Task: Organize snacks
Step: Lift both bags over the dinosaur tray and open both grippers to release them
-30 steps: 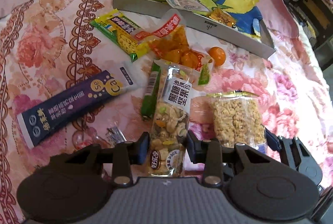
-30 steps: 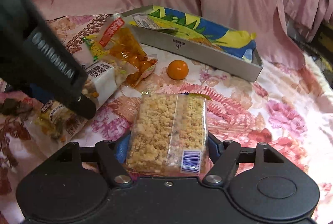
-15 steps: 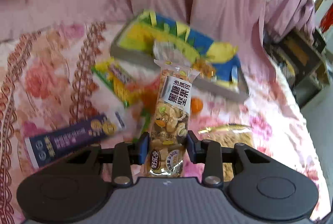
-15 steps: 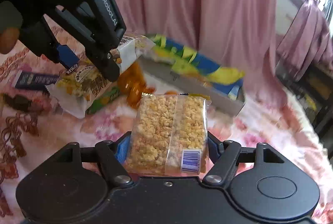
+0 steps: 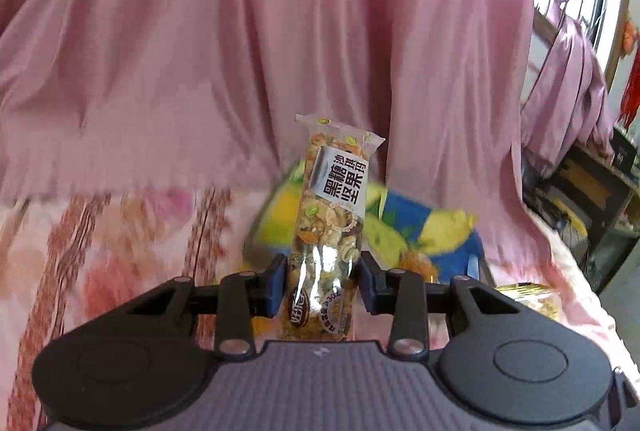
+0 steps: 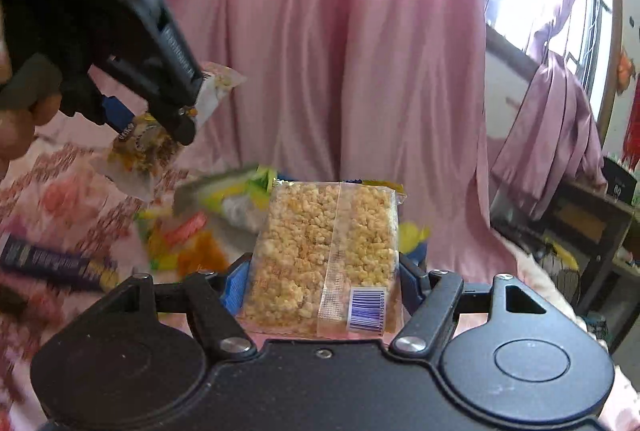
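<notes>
Two grippers are up off the bed, each with a packet clamped in it. Behind everything hangs a pink curtain (image 5: 240,43), floor to ceiling, bright window light at its right edge. Below it the floral bedspread (image 5: 100,231), pink and rust, smeared by motion. On the spread sits a shallow tray (image 5: 420,231) with a yellow, green and blue printed bottom; blurred, so whatever is inside it I can't make out for certain. Right gripper (image 6: 322,283): blue pads set fairly wide, pressed on both long edges of a flat clear packet of puffed-grain cake (image 6: 320,251), barcode at the near right corner, packet raised clear of the bedding and pointing toward the tray. Left gripper (image 5: 323,285): pads set narrower, pinching the lower part of a slim nut bar (image 5: 332,215) in clear wrap with a white label, the bar standing out ahead against the curtain and tray. From the right wrist view that gripper shows at upper left with the bar's ends sticking out either side, a person's hand (image 6: 20,123) around its grip. On the spread below: a dark purple sachet (image 6: 52,263), and a blurred orange and yellow heap of loose snack packs (image 6: 180,247).
</notes>
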Available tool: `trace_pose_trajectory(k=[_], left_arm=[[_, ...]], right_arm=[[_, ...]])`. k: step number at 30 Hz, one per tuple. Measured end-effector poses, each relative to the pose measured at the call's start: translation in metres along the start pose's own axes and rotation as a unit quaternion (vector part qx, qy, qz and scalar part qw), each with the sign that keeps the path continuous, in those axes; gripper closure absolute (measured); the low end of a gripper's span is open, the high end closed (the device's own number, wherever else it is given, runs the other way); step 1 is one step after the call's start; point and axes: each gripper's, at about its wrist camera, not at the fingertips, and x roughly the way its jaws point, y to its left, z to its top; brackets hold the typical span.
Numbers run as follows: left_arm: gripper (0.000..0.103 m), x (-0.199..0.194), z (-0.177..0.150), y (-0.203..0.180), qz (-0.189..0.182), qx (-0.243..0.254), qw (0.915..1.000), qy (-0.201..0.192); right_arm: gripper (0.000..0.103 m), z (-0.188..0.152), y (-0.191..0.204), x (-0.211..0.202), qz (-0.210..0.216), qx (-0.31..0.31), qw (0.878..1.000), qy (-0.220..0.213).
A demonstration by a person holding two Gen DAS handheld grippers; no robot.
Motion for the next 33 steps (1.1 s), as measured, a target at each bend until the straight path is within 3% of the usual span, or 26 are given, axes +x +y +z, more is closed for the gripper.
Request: trace_pose_trajectory(k=[6, 13, 19, 28, 33], left_arm=[[0.062, 0.032, 0.025, 0.007, -0.028, -0.003, 0.9989, -0.038], [0.062, 0.093, 0.04, 0.014, -0.03, -0.011, 0.9988, -0.038], [0.062, 0.139, 0.035, 0.038, -0.034, -0.074, 0.9966, 0.011], [0.062, 0.177, 0.028, 0.051, -0.01, -0.085, 0.9955, 0.041], [0.062, 0.184, 0.026, 0.049, -0.001, -0.079, 0.9956, 0.051]], right_arm=[[0.03, 0.031, -0.014, 0.048, -0.005, -0.005, 0.999, -0.045], [0.03, 0.04, -0.019, 0.116, 0.005, 0.018, 0.998, -0.055], [0.03, 0.03, -0.018, 0.17, 0.011, 0.049, 0.998, -0.023], [0.03, 0.023, -0.012, 0.217, 0.038, 0.067, 0.996, 0.036], [0.03, 0.019, -0.015, 0.233, 0.054, 0.107, 0.989, 0.087]])
